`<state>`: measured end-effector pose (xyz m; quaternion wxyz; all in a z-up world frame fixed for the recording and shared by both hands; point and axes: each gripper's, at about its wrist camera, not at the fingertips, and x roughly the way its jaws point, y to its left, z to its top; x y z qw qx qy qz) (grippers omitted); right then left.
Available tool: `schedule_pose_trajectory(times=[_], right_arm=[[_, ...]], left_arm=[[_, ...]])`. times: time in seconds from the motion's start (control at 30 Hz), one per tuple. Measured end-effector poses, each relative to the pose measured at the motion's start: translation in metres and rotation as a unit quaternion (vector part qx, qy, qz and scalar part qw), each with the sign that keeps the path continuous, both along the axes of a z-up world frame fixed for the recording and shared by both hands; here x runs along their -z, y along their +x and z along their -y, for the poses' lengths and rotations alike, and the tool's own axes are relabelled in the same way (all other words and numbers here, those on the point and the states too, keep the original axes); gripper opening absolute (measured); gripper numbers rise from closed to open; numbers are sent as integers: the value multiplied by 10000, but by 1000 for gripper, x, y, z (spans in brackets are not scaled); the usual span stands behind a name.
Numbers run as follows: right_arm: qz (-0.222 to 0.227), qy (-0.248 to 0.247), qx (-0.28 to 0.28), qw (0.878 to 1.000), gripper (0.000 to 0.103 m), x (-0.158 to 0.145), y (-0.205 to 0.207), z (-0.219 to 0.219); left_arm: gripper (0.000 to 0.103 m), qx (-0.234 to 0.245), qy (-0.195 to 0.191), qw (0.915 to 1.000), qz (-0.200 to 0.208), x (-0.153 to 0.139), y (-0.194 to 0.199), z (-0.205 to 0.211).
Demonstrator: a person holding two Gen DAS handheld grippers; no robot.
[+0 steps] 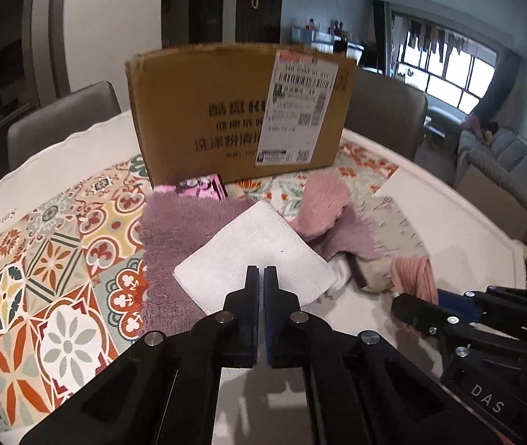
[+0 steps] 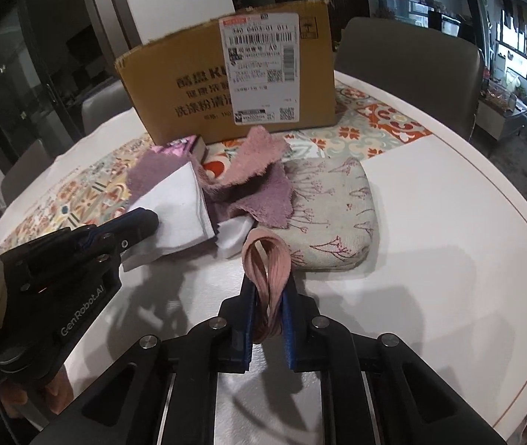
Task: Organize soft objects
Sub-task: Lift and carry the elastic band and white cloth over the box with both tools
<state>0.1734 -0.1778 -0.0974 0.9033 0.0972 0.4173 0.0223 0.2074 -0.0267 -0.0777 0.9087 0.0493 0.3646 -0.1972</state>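
Observation:
My left gripper (image 1: 261, 272) is shut on the near edge of a folded white cloth (image 1: 259, 248) that lies over a fuzzy purple cloth (image 1: 174, 230). It also shows in the right wrist view (image 2: 144, 218), on the white cloth (image 2: 178, 200). My right gripper (image 2: 268, 285) is shut on a folded pink ribbed cloth (image 2: 269, 259); that cloth shows in the left wrist view (image 1: 413, 272) too. A pink towel (image 2: 252, 155) and a purple cloth (image 2: 263, 200) lie on a floral fabric pouch (image 2: 334, 215).
An open cardboard box (image 1: 226, 111) with a shipping label stands behind the pile on a patterned mat (image 1: 59, 241) on the round white table (image 2: 449, 222). A small pink packet (image 1: 200, 185) sits by the box. Grey chairs (image 2: 408, 48) stand around the table.

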Motion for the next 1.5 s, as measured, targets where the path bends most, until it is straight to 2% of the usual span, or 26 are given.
schedule_pose_trajectory(times=[0.7, 1.17, 1.5], right_arm=[[844, 77, -133, 9963, 15, -62, -24, 6], [1504, 11, -237, 9883, 15, -111, -11, 13], [1756, -88, -363, 9837, 15, -146, 7, 19]], left_arm=[[4, -475, -400, 9944, 858, -76, -37, -8], [4, -567, -549, 9883, 1306, -125, -30, -5], [4, -687, -506, 9853, 1480, -156, -15, 1]])
